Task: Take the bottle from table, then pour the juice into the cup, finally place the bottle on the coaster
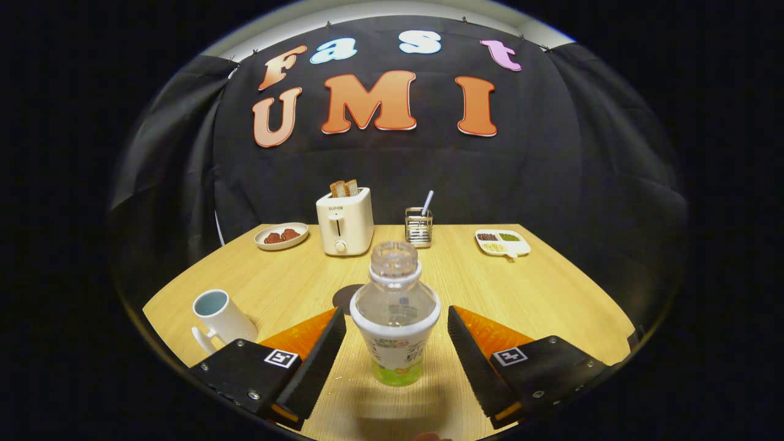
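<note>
The gripper [396, 343] is standing wide apart, and its two fingers [318, 361] are flanking the bottle [395, 312] without touching it. The bottle is standing upright on the wooden table [551, 288], uncapped, between the fingers. The dark coaster [345, 297] is lying just behind the bottle, partly hidden. The white cup [220, 315] is sitting beside the left finger. A toaster [344, 222] is standing far behind.

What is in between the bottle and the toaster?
In the gripper view, a dark round coaster lies on bare wooden table between bottle and toaster. The open gripper flanks the bottle.
</note>
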Tool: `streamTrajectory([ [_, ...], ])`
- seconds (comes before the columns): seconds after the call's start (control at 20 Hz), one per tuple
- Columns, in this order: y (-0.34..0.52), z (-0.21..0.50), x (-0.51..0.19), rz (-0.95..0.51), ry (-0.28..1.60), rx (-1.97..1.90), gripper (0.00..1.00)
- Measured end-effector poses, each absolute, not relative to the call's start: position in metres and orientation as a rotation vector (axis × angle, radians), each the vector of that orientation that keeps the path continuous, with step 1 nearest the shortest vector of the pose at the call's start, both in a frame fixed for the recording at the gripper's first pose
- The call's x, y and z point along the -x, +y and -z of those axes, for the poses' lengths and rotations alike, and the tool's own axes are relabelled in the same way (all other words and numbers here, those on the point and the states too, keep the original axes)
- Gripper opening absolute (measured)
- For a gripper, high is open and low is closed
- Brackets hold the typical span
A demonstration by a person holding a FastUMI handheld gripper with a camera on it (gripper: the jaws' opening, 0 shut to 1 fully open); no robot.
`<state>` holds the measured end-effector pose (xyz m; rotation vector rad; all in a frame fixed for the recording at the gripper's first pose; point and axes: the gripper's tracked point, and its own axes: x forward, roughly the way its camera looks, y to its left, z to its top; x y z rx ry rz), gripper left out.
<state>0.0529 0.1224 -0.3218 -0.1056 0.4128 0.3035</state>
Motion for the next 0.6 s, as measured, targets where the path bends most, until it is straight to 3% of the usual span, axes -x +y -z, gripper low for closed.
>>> streamTrajectory([
  [0.4, 0.115, 0.364, -0.055, -0.288, 0.506, 0.087, 0.99],
  [0.45, 0.115, 0.366, -0.056, -0.291, 0.508, 0.084, 0.97],
  [0.6, 0.122, 0.373, -0.056, -0.304, 0.521, 0.06, 0.76],
])
